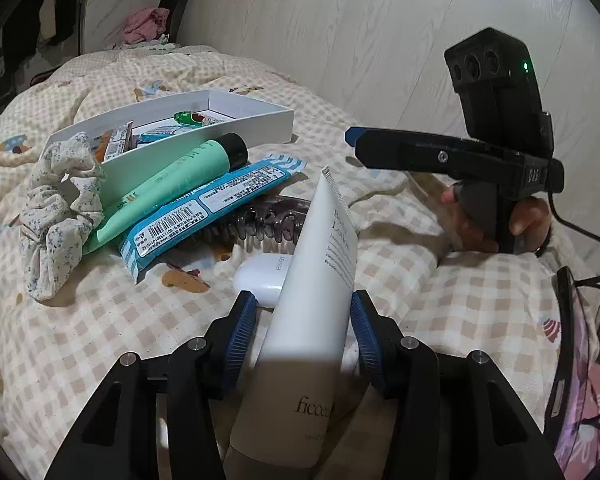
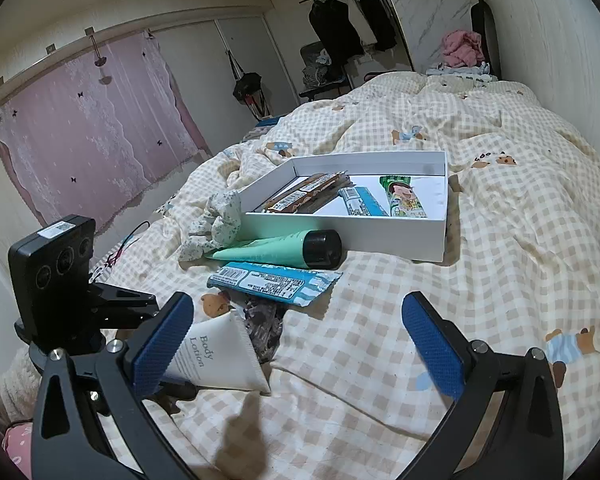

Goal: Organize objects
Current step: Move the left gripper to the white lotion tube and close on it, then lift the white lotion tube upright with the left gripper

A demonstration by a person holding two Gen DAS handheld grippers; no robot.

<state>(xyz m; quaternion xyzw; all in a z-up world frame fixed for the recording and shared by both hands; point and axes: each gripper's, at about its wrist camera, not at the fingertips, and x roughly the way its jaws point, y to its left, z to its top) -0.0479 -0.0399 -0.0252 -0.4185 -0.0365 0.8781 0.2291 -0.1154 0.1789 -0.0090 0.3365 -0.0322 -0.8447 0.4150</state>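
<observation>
Left gripper [image 1: 303,332] clamped on white body lotion tube [image 1: 312,300], pads pressing its sides mid-body, crimped end sticking out ahead of the jaws. Right gripper [image 2: 298,348] jaws wide apart, nothing between them. White box [image 2: 404,236] lies well ahead of both. Risk: smooth soft tube could slide or pivot in the pads when lifted; its crimped end could snag the hair claw clip [image 1: 260,224] and white case [image 1: 260,276] just beyond the tips.

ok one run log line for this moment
left gripper: shut on white lotion tube | right gripper: open, empty | white box: holds snack bars
</observation>
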